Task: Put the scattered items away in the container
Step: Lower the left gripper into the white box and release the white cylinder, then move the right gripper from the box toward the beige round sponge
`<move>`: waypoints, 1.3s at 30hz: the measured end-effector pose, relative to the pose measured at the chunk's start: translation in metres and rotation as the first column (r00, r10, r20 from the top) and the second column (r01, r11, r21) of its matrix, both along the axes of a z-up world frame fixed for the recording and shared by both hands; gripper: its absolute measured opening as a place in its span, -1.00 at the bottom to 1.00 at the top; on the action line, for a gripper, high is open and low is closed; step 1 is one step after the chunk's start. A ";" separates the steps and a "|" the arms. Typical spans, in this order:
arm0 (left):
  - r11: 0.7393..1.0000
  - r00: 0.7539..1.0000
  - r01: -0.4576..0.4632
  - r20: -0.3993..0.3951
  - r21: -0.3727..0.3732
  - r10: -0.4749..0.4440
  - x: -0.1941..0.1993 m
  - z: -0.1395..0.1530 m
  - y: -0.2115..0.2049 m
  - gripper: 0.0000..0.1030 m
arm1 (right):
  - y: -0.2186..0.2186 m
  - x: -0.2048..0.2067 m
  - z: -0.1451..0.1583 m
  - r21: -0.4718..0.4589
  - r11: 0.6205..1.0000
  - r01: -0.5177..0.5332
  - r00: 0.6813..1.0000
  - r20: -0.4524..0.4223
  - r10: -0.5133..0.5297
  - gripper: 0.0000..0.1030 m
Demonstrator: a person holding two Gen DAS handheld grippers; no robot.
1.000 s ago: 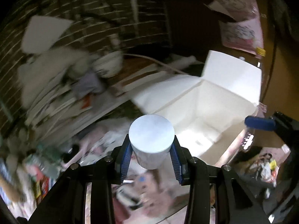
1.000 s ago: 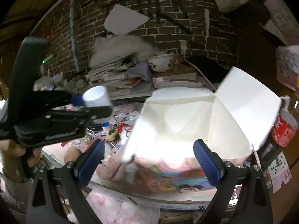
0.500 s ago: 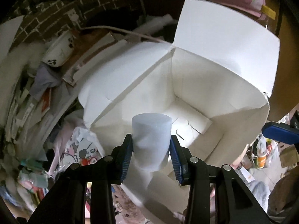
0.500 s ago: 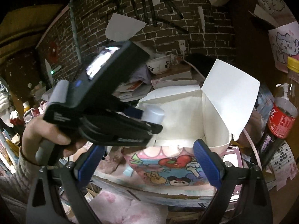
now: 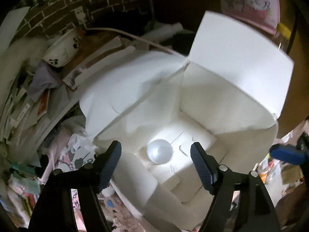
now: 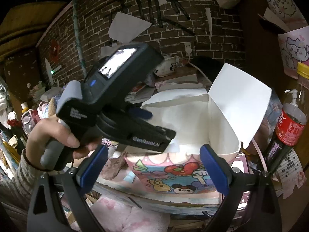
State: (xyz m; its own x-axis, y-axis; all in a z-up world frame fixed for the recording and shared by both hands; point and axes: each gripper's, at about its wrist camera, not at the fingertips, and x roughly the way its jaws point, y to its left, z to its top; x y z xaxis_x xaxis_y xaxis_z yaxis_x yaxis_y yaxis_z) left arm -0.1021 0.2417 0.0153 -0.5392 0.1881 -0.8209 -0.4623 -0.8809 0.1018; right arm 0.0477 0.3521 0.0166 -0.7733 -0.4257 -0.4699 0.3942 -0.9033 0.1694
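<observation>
Left tongs [image 5: 156, 160] gape above the white cup [image 5: 159, 151] inside the box [image 5: 222, 104].

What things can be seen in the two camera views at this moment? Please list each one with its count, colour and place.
box: one, white, flaps open, on the cluttered table.
cup: one, pale white, on the floor of the box, seen from above.
bowl: one, white with panda prints, behind the box near the brick wall.
bottle: one, dark with a red label, right of the box.
pump bottle: one, white pump head, behind the bottle.
cartoon sheet: one, pink, many colours, under the box.
left gripper: one, black with blue pads, open above the box.
right gripper: one, black with blue pads, open, holding nothing.
</observation>
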 end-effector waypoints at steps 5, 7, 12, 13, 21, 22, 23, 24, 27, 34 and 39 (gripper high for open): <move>0.998 0.993 -0.058 -0.106 0.028 0.060 0.013 0.013 -0.015 0.38 | -0.002 0.000 -0.001 -0.001 1.000 -0.005 1.000 -0.008 0.005 0.85; 0.995 0.984 -0.084 -0.153 0.046 0.090 0.020 0.020 -0.024 0.42 | -0.004 0.000 -0.001 -0.003 1.000 -0.002 1.000 -0.012 0.002 0.85; 0.987 0.958 -0.154 -0.237 0.050 0.162 0.041 0.031 -0.049 0.54 | -0.012 0.001 0.002 0.031 0.999 0.024 0.999 -0.031 -0.023 0.85; 0.985 0.953 -0.166 -0.247 0.049 0.173 0.042 0.032 -0.055 0.54 | -0.015 0.001 0.003 0.036 0.999 0.027 0.999 -0.032 -0.025 0.85; 0.958 0.911 -0.282 -0.300 0.043 0.282 0.068 0.030 -0.105 0.63 | -0.039 -0.002 0.007 0.079 0.996 0.052 0.998 -0.046 -0.048 0.85; 0.955 0.907 -0.293 -0.303 0.043 0.292 0.070 0.029 -0.111 0.63 | -0.043 -0.002 0.008 0.083 0.995 0.051 0.998 -0.048 -0.047 0.85; 0.953 0.904 -0.301 -0.304 0.043 0.300 0.072 0.027 -0.117 0.63 | -0.048 -0.002 0.009 0.086 0.995 0.050 0.998 -0.051 -0.046 0.85; 0.949 0.900 -0.313 -0.305 0.044 0.311 0.075 0.026 -0.125 0.63 | -0.052 -0.002 0.009 0.089 0.995 0.048 0.998 -0.054 -0.044 0.85; 0.937 0.888 -0.345 -0.303 0.053 0.345 0.082 0.021 -0.147 0.63 | -0.069 -0.003 0.011 0.102 0.994 0.043 0.997 -0.064 -0.036 0.85; 0.895 0.852 -0.439 -0.276 0.085 0.444 0.099 0.003 -0.213 0.63 | -0.114 -0.002 0.009 0.112 0.994 -0.012 0.996 -0.090 0.022 0.85; 0.870 0.829 -0.485 -0.270 0.085 0.489 0.120 -0.016 -0.254 0.63 | -0.155 0.003 0.001 0.133 0.987 -0.088 0.989 -0.102 0.102 0.43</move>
State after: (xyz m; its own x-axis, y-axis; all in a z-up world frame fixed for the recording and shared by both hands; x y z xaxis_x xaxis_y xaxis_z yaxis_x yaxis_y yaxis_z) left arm 0.0175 -0.0127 -0.0010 -0.7656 -0.1501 -0.6255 0.0725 -0.9863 0.1479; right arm 0.0502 0.1974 0.0180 -0.7813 -0.4416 -0.4410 0.4893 -0.8721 0.0065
